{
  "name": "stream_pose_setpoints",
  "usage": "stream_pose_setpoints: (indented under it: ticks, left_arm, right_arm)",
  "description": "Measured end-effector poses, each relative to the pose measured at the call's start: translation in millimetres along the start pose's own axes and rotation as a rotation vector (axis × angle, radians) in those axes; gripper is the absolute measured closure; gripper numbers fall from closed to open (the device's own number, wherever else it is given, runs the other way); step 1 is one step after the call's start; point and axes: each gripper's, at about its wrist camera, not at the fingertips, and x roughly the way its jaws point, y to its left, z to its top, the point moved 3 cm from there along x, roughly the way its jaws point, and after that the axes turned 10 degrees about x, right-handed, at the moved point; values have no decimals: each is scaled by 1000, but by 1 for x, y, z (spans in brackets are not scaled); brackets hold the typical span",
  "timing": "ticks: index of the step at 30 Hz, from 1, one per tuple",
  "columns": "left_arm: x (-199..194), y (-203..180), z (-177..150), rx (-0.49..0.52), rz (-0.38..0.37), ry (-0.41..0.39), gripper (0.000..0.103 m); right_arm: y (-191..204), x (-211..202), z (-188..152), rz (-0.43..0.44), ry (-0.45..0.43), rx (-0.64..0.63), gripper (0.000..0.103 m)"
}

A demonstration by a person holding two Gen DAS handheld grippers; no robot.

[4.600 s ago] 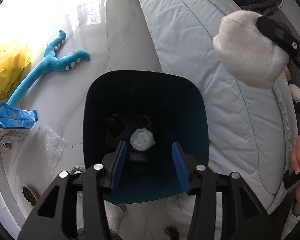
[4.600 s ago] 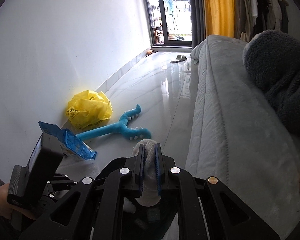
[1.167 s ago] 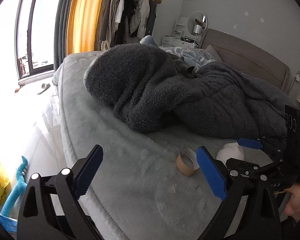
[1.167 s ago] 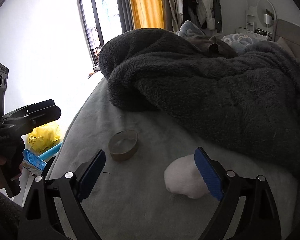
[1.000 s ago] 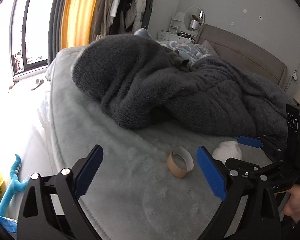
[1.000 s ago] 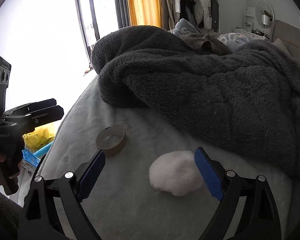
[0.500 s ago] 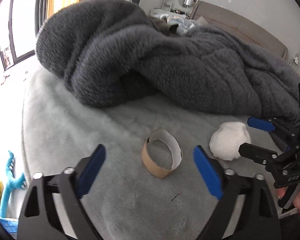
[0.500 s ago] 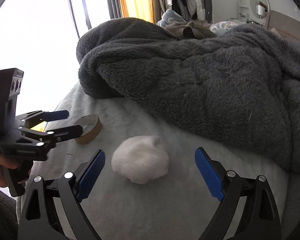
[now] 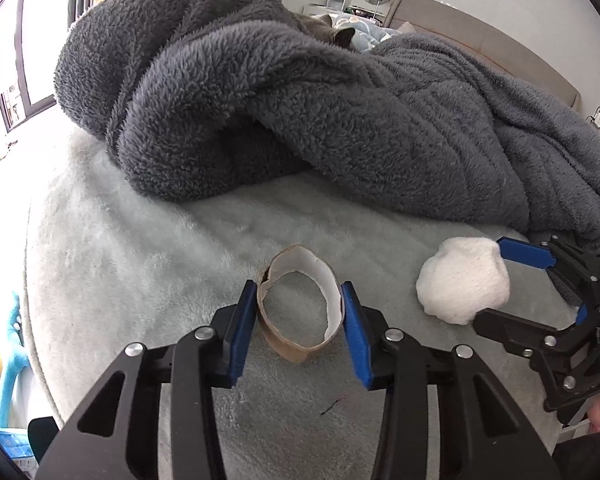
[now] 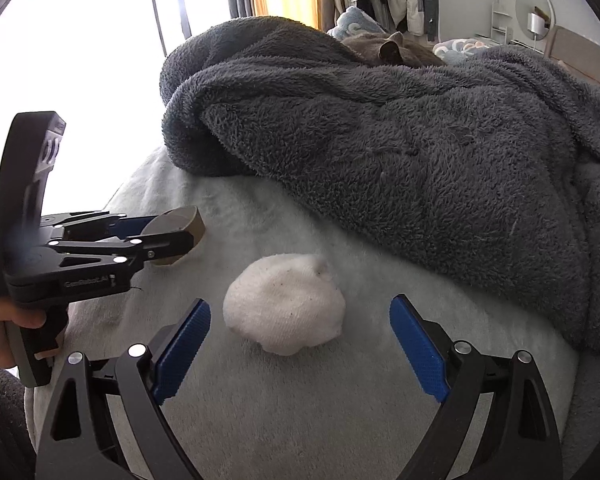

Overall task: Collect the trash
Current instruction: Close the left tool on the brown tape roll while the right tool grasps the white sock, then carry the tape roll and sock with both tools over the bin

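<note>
Cardboard ring point(image 9: 300, 320), brown outside and white inside, short and open-ended: lying on its side on the pale grey plush bed cover point(image 9: 140, 264), near the cover's front edge, opening turned toward the left wrist camera. Bracketed by the left gripper point(image 9: 298, 320), blue pads against the ring's two outer sides, jaws narrowed about halfway and closing on it. Seen also from the right wrist camera, at far left: same cardboard ring point(image 10: 188, 220) poking out past the tips of the left gripper point(image 10: 172, 232), with a hand point(image 10: 4, 324) wrapped round the black handle below.

Just beside the ring, on the same cover: soft white crumpled wad point(image 10: 284, 316), rounded, flecked with a few dark specks. Straddled by the right gripper point(image 10: 300, 344), jaws spread wide, blue pads well clear of the wad on both sides, nothing gripped. From the left wrist camera, that wad point(image 9: 464, 284) sitting between the tips of the right gripper point(image 9: 500, 284) at the right edge.

Behind both pieces: thick dark grey fleece blanket point(image 9: 300, 112), heaped and folded across the bed, front fold resting on the cover. Apart from wad and ring, not touching either.
</note>
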Motion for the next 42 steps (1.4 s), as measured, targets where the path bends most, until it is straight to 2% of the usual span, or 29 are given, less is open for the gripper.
stream_pose_setpoints:
  ticks: [10,17,19,22,26,30,35,42]
  left_arm:
    - [-33,9,-2,1,-6,-38,59]
    - [-53,19,-14,-14,-4,-35,59]
    - [-57,20,-15,2,6,-29,59]
    - [-64,25,-19,10,12,-22,59]
    - [-73,37,-24,-2,24,-25,59]
    - [-83,53,-29,-43,32,-28,59]
    - [-93,71,-40,-84,49,-5,59]
    - [-112,99,-58,-121,82,8,59]
  right_arm:
    - [11,15,-2,-53,20,-53,11]
    - [11,24,7,-56,26,-19,11]
    - [10,29,8,-81,53,-19,11]
    - [8,38,8,-75,108,2,38]
    - [19,40,14,-94,100,-8,48]
    - [39,34,24,-67,58,-11,49]
    - [70,37,29,-32,47,-30,49]
    - [115,33,33,63,19,-36,49]
